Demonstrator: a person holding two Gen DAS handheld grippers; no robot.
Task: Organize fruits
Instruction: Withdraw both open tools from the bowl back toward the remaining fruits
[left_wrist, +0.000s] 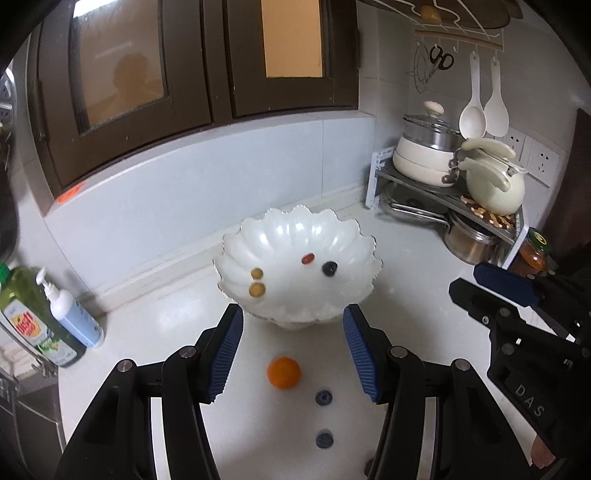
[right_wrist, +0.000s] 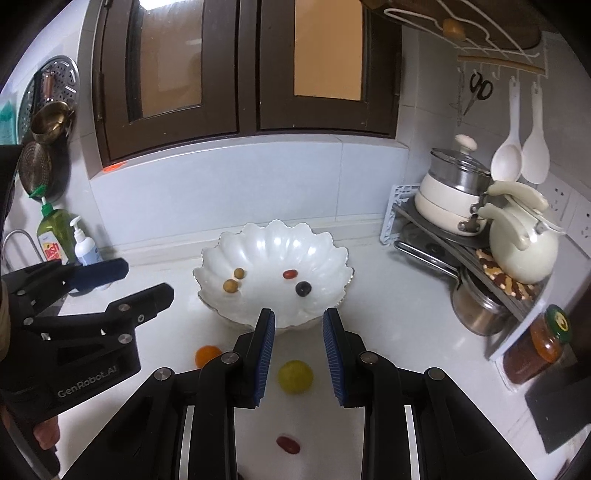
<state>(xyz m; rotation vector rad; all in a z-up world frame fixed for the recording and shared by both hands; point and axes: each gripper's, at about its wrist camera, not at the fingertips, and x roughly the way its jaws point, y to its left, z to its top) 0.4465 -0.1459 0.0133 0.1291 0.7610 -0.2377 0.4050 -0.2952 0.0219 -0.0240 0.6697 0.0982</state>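
Left wrist: left tool (left_wrist: 293, 347) angled down, open, before bowl (left_wrist: 295, 254)

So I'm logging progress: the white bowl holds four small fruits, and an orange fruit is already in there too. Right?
Not quite. The white bowl does hold four small fruits, but the orange fruit lies on the counter in front of it, between the left gripper fingers, as the left wrist view shows.

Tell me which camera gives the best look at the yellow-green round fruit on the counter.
The right wrist view: the yellow-green fruit lies whole on the counter between the open fingers of the right gripper. The left wrist view does not show it.
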